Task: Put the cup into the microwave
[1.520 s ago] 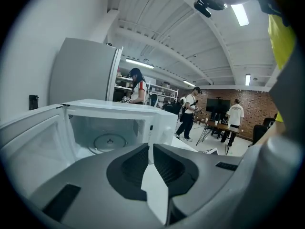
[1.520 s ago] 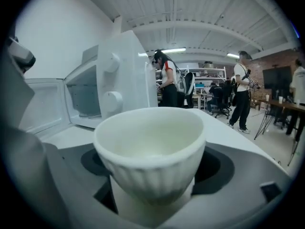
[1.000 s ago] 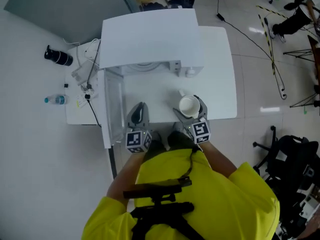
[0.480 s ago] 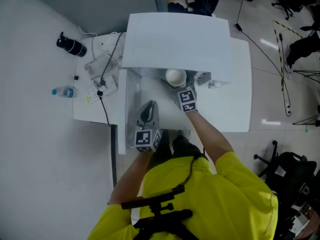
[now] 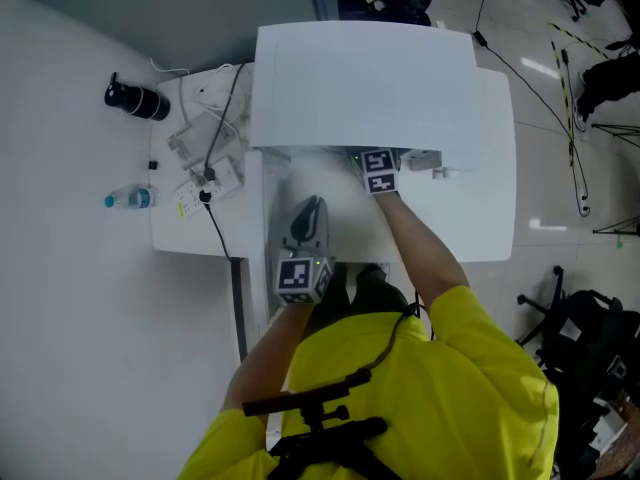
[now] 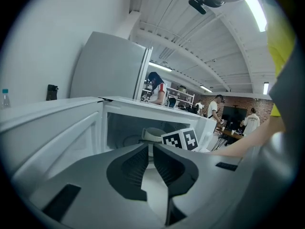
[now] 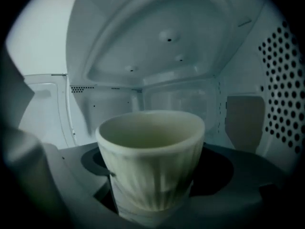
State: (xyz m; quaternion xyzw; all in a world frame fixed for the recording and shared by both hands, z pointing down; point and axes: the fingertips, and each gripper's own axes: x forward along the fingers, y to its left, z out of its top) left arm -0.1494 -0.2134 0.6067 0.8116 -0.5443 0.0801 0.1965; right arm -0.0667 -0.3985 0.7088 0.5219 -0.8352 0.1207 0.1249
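Observation:
The pale ribbed cup (image 7: 152,161) stands upright between my right gripper's (image 7: 152,187) jaws, which are shut on its lower body. It is inside the white microwave's cavity (image 7: 167,56), with the perforated wall to the right. From the head view only the right gripper's marker cube (image 5: 378,171) shows, at the edge of the microwave's top (image 5: 360,78). The left gripper view catches the cup (image 6: 153,134) and that cube (image 6: 181,140) in the opening. My left gripper (image 5: 311,211) is shut and empty in front of the opening, beside the open door (image 6: 52,128).
The microwave sits on a white table (image 5: 490,218). Left of it lie a black bottle (image 5: 135,98), a small water bottle (image 5: 128,199) and a power strip with cables (image 5: 205,158). A dark office chair (image 5: 590,338) stands on the floor at right. People stand far off in the room.
My right gripper carried the cup from the table's front edge forward into the microwave, so the cup is now hidden under its top in the head view. The left gripper moved slightly forward.

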